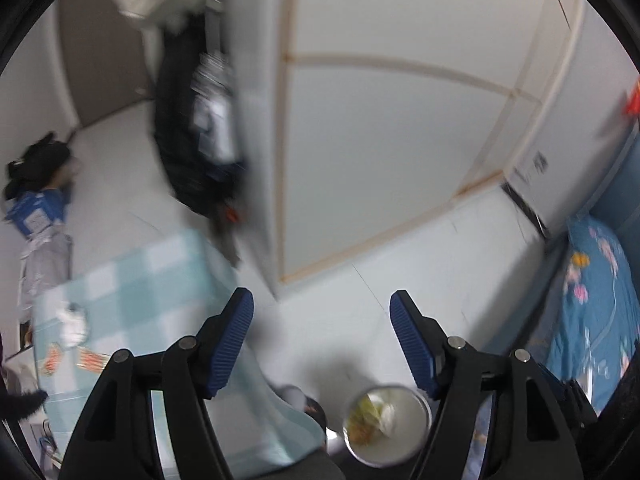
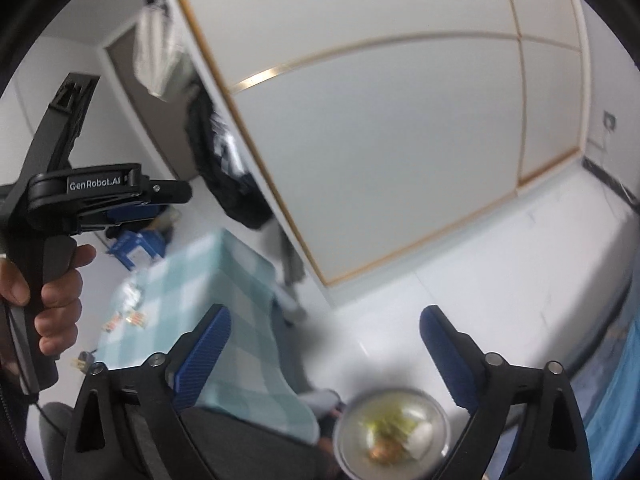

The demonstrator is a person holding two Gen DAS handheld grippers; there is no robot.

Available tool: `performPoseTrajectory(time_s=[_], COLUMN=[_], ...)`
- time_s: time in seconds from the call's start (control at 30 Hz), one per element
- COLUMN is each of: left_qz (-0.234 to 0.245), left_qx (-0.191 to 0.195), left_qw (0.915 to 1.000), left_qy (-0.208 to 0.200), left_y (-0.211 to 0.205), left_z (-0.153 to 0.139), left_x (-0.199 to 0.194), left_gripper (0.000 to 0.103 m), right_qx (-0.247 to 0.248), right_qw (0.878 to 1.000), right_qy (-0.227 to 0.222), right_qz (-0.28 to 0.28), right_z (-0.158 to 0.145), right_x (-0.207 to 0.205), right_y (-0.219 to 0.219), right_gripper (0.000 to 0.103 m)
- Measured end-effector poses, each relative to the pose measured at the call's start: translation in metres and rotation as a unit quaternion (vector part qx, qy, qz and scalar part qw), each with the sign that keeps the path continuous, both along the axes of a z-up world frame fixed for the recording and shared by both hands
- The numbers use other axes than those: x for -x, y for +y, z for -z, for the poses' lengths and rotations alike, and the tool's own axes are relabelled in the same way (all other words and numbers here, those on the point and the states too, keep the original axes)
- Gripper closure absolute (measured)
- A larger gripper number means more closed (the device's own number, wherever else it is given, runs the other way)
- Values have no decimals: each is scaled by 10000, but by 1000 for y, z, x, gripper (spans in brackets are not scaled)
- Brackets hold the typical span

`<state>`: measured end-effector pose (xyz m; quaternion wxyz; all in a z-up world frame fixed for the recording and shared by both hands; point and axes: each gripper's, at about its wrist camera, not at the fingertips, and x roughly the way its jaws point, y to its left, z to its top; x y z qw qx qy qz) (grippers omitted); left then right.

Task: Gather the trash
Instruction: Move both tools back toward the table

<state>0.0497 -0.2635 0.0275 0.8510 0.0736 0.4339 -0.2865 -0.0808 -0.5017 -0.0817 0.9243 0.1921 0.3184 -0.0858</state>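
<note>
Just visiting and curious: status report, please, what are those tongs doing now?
Both tongs, left and right, open, empty. Trash bin on floor below, scraps inside. Wrappers on checked table. Nothing in the way.

The tablecloth (image 1: 132, 280) is a pale teal and white check, and the scraps (image 2: 130, 318) lying on it are orange-and-white striped beside a crumpled white piece (image 1: 72, 322). The trash can (image 2: 394, 432) has a silvery rim and a white liner, holding yellow-green, white and orange-brown litter; the gripper pads (image 1: 232, 344) are dark blue with fine ribbing on black frames. The wardrobe doors (image 1: 380, 140) are off-white with thin light-wood or gold trim, the floor (image 2: 500, 272) is white, the bedding (image 1: 596, 312) is blue with pink and yellow flowers, and a dark jacket (image 1: 188, 140) hangs black.
</note>
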Motion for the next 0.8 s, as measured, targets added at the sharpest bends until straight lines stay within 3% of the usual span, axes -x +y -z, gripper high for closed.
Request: performPoseTrajectory(time_s=[0.1,0.37,0.5,0.8], left_qz=[-440,-1272,-1768,-2644], left_qx=[239,531,792,806], left_qw=[9983,9859,9756,9461], left_qy=[-286,-949,-1030,-1689], left_y=[41,121,158,206], left_z=[-24,-58,-64,-59], left_x=[-10,-14,-20,-26], left_gripper=[23,17,12,1], right_qx=[120,367,525,707], right_qw=[9993,9925,9869,9709], right_qy=[-260,-739,-938,-1328], right_qz=[-229,-897,-1207,-1863], right_z=[-20,-56,-70,-84], right_x=[-11,-51,-71,-117], right_y=[21,82,114,186], right_gripper=[5,5,5,5])
